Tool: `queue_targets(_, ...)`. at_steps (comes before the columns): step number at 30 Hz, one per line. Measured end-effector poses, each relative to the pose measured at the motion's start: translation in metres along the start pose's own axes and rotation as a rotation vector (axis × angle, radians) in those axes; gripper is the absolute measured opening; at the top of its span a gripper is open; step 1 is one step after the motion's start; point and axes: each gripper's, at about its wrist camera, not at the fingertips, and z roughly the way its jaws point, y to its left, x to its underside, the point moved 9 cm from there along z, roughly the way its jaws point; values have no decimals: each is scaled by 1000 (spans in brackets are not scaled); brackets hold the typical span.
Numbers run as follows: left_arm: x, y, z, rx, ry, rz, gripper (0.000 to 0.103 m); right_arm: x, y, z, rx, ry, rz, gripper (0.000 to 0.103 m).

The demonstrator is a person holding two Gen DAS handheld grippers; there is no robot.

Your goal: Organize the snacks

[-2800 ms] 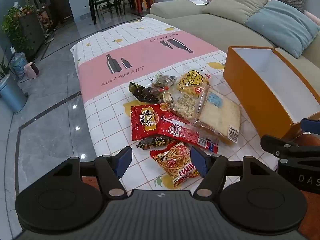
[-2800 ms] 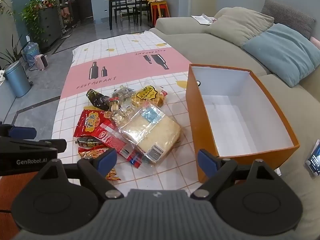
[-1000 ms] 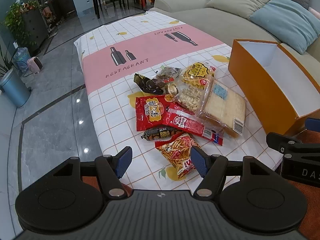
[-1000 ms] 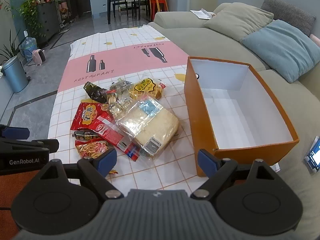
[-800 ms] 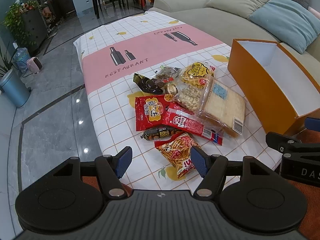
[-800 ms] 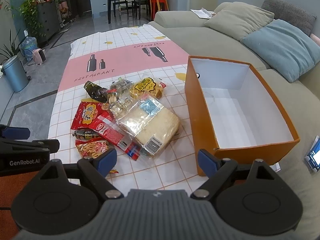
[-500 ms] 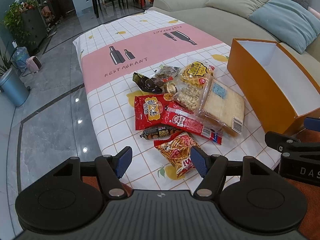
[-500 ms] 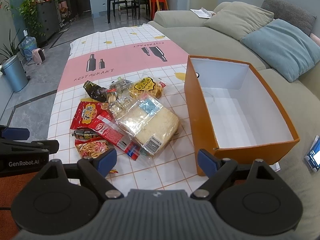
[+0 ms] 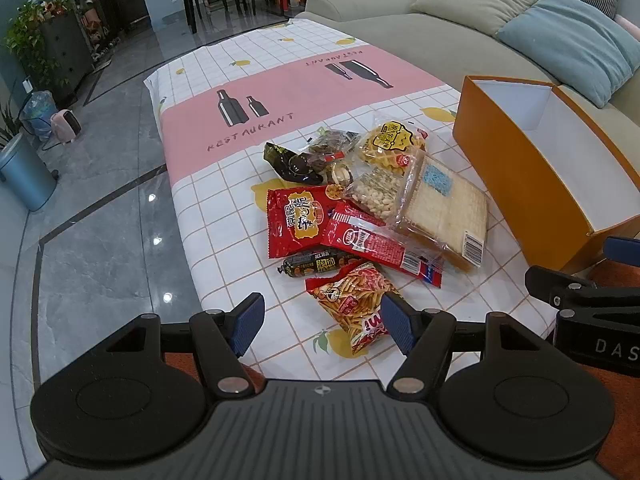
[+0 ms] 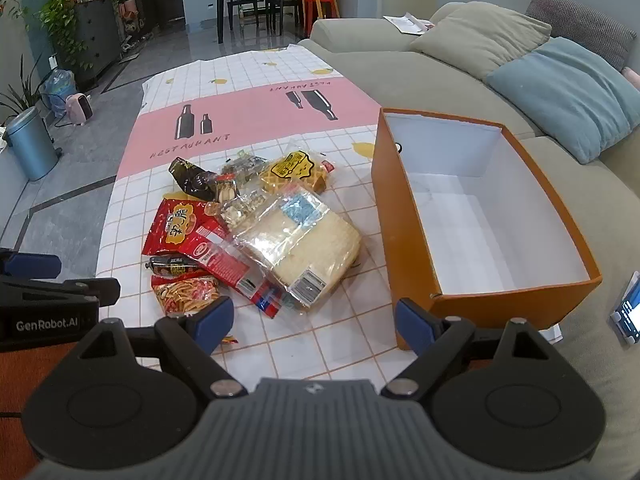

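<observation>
The snacks lie in one overlapping heap on the checked tablecloth [image 9: 224, 216], just left of the open orange box [image 10: 492, 300], whose white inside holds nothing yet. Nearest the left gripper [image 9: 322, 322] is the fries bag [image 9: 352, 300], with a dark sausage stick [image 9: 316, 263] just beyond it; the big clear cracker pack [image 10: 304, 240] lies closest to the box, partly on top of the long red packet [image 10: 232, 264]. Both tools hang above the near table edge, the right gripper [image 10: 314, 322] too, each with its jaws spread wide and nothing between them. A sensible first pick, I judge, is a top or outlying item (the fries bag or the cracker pack), so the rest does not get dragged. Pinch a crimped seam rather than the puffed middle, lift clear, then lower it flat into the box
</observation>
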Motion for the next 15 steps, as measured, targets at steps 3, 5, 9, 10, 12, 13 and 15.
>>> queue_targets(3, 1, 0, 0, 0, 1, -1, 79, 0, 1, 0, -1, 2, -2, 86)
queue_targets(5, 1, 0, 0, 1, 1, -1, 79, 0, 1, 0, -1, 2, -3, 86)
queue_targets(9, 1, 0, 1, 4, 3, -2, 79, 0, 2, 0, -4, 1, -2, 86)
queue_targets(10, 2, 0, 2, 9, 5, -5, 79, 0, 2, 0, -9, -1, -2, 86)
queue_targets(12, 3, 0, 4, 25, 15, -15, 79, 0, 4, 1, -37, -7, 2, 83)
queue_targets(13, 4, 1, 6, 35, 24, -23, 79, 0, 5, 1, -55, -13, 3, 79)
queue_targets(15, 5, 2, 10, 57, 45, -42, 79, -1, 7, 2, -87, -33, -5, 75)
